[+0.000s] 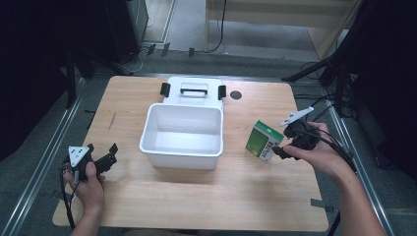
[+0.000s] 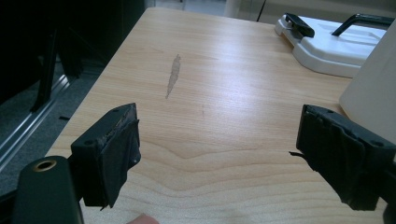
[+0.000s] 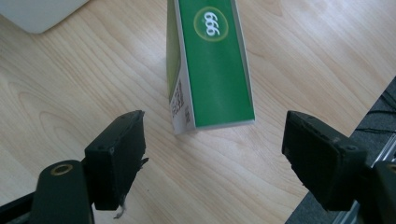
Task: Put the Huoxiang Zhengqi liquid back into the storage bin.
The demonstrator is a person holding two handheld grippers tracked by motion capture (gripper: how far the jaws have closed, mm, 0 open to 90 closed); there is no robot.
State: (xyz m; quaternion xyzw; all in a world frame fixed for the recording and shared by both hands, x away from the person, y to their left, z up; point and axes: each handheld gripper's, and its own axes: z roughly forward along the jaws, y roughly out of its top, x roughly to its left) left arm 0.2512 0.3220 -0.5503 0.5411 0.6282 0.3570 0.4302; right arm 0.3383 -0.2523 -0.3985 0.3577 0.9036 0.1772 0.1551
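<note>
A green and white box (image 1: 264, 141) stands on the wooden table (image 1: 196, 196) at the right; in the right gripper view the box (image 3: 212, 65) shows "999" on its green face. My right gripper (image 1: 278, 151) is just right of the box, open, its jaws spread wide (image 3: 215, 158) and the box just ahead of them, untouched. A white bin (image 1: 182, 135) sits open in the middle of the table, nothing visible inside. My left gripper (image 1: 102, 156) is at the table's left front, open (image 2: 217, 154), nothing between its jaws.
The bin's white lid (image 1: 193, 91) with a black handle and clips lies behind the bin; the lid (image 2: 327, 39) also appears in the left gripper view. A dark round hole (image 1: 236, 95) marks the table's back. Tripod legs and cables stand off the table's right.
</note>
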